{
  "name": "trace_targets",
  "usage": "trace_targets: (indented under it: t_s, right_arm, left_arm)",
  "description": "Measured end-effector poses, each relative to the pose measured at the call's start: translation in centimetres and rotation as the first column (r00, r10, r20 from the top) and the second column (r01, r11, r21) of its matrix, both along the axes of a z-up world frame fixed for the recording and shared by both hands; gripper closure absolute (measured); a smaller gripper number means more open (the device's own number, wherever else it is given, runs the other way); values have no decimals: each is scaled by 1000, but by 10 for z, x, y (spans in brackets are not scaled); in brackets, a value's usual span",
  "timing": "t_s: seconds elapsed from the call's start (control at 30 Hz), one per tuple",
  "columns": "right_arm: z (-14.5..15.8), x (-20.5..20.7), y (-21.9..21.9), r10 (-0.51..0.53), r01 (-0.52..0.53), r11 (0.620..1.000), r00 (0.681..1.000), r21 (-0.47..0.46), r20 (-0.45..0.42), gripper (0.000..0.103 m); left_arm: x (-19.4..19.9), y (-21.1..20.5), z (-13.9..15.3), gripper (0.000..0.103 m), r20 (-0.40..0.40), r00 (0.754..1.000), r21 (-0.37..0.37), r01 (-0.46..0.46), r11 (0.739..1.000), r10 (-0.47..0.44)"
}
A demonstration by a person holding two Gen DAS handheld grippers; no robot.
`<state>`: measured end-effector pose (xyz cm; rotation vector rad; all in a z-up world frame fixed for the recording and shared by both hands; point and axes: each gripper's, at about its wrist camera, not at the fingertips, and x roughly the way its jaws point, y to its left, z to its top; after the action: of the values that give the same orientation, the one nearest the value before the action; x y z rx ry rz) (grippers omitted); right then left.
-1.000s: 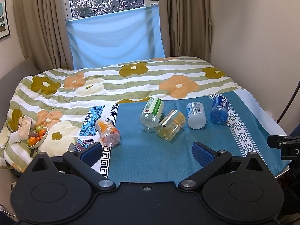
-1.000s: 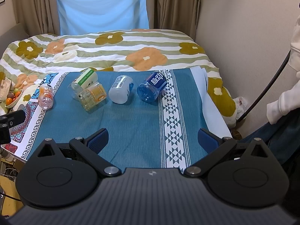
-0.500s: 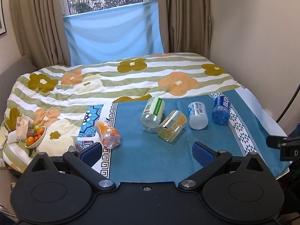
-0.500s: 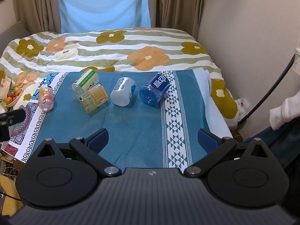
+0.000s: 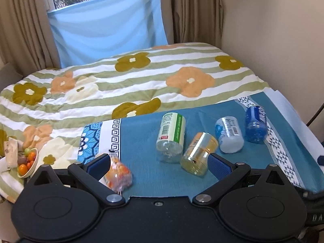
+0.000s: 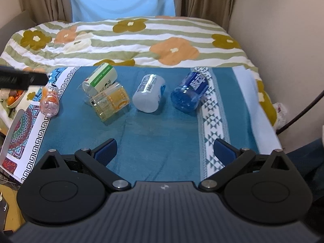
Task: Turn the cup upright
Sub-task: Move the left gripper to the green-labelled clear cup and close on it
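Several cut-bottle cups lie on their sides on a teal cloth: an orange-print cup, a green-label cup, a yellow cup, a white cup and a blue cup. My left gripper is open, its left finger beside the orange-print cup, its right finger near the yellow cup. My right gripper is open and empty over the cloth, short of the white cup and the blue cup. The orange-print cup, green-label cup and yellow cup lie further left.
A flowered quilt covers the bed behind the cloth. A bowl of small fruit sits at the left edge. A wall runs along the right. Curtains and a window are at the back. A dark cable hangs at the right.
Both grippers have moved forward toward the cups and lower over the cloth. The left gripper's fingers now reach the orange-print and yellow cups. The cups have not moved.
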<state>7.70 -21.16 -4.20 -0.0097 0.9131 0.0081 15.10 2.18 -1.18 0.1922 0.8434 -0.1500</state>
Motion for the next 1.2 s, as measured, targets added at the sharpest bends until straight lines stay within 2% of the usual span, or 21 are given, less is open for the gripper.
trace_targets:
  t_s: [0.37,0.6,0.83,1.13,1.2]
  right_arm:
    - [-36,44,21,23,-22,999,998,26,-62,0]
    - [-59,64,23,12,-7,999,994,42,-112,0]
    - [-72,72,21,-1,11,998,989,63,-151,0]
    - [-81,75,25,9,5,997,984,76,-178,0]
    - [-81,75,26,10,4,997,984,76,-180,0]
  left_arm:
    - [102,-10,-39,0,-132,988,2,83,997,-82]
    - [159,-24,-76,0,-262,957,24,136,990,-125]
    - [182,-33,-110,1,-367,919,52,178,983,-147]
    - [197,-35,-132,9,-438,889,39,165,986,-131]
    - [199,-34,-135,14,-451,884,31,157,987,-127]
